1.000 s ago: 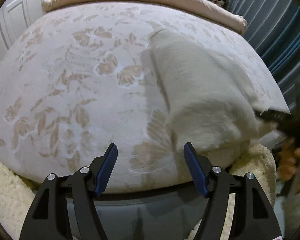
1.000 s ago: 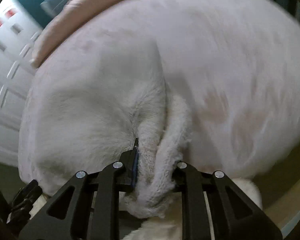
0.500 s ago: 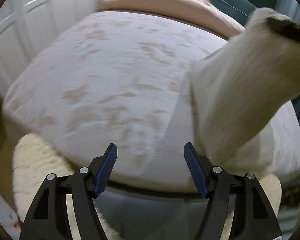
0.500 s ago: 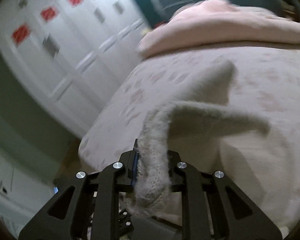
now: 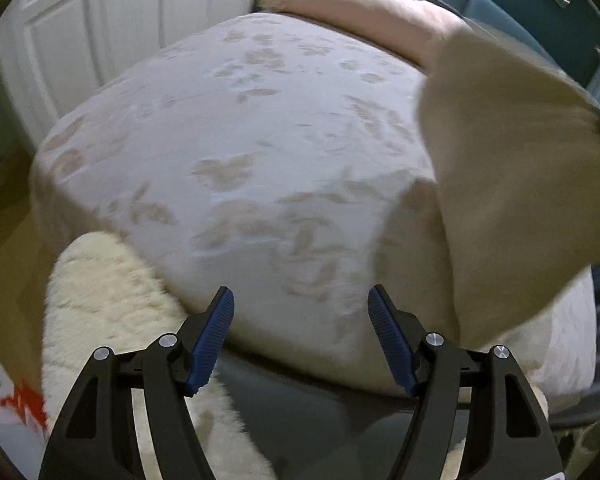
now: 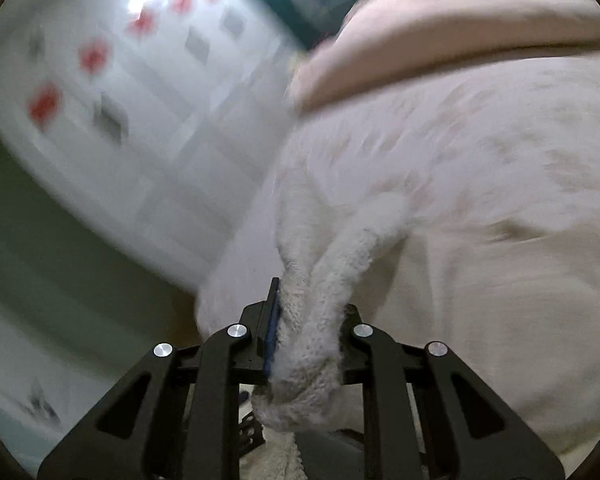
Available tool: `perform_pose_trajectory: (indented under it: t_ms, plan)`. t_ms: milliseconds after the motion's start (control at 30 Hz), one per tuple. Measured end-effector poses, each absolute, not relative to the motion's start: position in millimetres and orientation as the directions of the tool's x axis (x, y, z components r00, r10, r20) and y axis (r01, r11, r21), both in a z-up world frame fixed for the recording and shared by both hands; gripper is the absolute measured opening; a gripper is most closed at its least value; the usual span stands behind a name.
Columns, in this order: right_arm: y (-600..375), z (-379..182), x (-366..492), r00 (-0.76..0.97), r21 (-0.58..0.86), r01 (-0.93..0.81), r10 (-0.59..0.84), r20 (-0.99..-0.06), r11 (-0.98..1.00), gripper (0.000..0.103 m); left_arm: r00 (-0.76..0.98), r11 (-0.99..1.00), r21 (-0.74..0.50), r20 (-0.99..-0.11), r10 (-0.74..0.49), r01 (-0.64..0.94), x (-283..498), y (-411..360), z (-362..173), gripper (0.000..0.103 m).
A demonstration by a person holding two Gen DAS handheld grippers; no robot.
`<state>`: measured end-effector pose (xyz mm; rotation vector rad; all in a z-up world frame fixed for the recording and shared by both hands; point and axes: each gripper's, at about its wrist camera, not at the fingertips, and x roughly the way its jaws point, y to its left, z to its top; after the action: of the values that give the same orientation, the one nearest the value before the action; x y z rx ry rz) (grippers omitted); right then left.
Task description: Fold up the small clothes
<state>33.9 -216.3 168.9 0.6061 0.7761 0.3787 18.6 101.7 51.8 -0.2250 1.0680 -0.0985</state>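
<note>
Left wrist view: open left claw [image 5: 300,336] faces the bed [image 5: 260,152]; garment [image 5: 512,184] hangs rightward, gripped by right claw [image 6: 306,344].

The floral bedspread [image 5: 260,160] lies bare across the centre and left of the left wrist frame. A hanging cream garment [image 5: 512,184] blocks the right side, and a pink pillow [image 5: 360,4] bounds the top.
</note>
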Motion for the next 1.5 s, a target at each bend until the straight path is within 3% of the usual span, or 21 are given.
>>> perform_pose_trajectory:
  t_ms: [33,133,200,267,367,500,667,767,933,1133,1367,1500]
  plan:
    - [-253.5,168.3,17.2,0.704,0.633,-0.036,0.469,-0.533,0.773,0.017,0.480,0.972,-0.237,-0.853,-0.205,-0.006,20.8,92.5,53.2,0.068]
    - [-342.9,112.5,-20.6,0.664,0.489,0.248,0.220,-0.714,0.837,0.017,0.471,0.960,-0.265,-0.838,-0.276,0.091,29.4,55.6,56.7,0.067]
    - [-385.3,38.7,-32.7,0.511,0.412,0.434,0.158,-0.845,0.801,0.017,0.458,0.950,-0.274,-0.832,-0.314,0.153,34.0,26.3,56.5,0.068]
    - [-403.4,-5.5,-48.3,0.461,0.396,0.511,0.146,-0.876,0.763,0.017,0.438,0.933,-0.286,-0.826,-0.355,0.217,37.3,-7.9,57.8,0.067]
    - [-405.4,-8.6,-58.2,0.526,0.485,0.503,0.192,-0.829,0.715,0.018,0.413,0.908,-0.280,-0.821,-0.394,0.311,39.4,-54.0,62.3,0.068]
    - [-392.0,2.1,-55.8,0.518,0.432,0.471,0.156,-0.841,0.769,0.019,0.404,0.893,-0.242,-0.825,-0.396,0.380,40.2,-101.7,58.4,0.068]
    - [-407.5,5.8,-68.1,0.527,0.421,0.505,0.118,-0.842,0.753,0.032,0.337,0.910,-0.126,-0.902,-0.271,0.396,50.5,-134.0,16.2,0.068]
    - [-408.3,32.8,-86.8,0.559,0.368,0.521,0.019,-0.829,0.770,0.032,0.349,0.914,-0.096,-0.904,-0.246,0.394,48.0,-132.2,11.1,0.070]
    - [-375.9,65.0,-82.9,0.633,0.406,0.402,0.072,-0.771,0.821,0.032,0.378,0.913,-0.049,-0.900,-0.216,0.405,45.3,-134.9,10.5,0.074]
    - [-337.2,-6.8,-38.9,0.441,0.232,0.365,0.052,-0.896,0.902,0.029,0.374,0.913,-0.044,-0.904,-0.210,0.407,43.6,-135.6,9.3,0.074]
    - [-320.8,34.8,-45.4,0.495,0.166,0.333,-0.022,-0.869,0.928,0.032,0.369,0.916,-0.040,-0.908,-0.201,0.400,39.3,-134.0,7.4,0.074]
    - [-320.8,-9.6,-43.3,0.405,0.138,0.340,-0.012,-0.914,0.930,0.031,0.362,0.915,-0.038,-0.911,-0.196,0.401,36.1,-134.1,5.6,0.076]
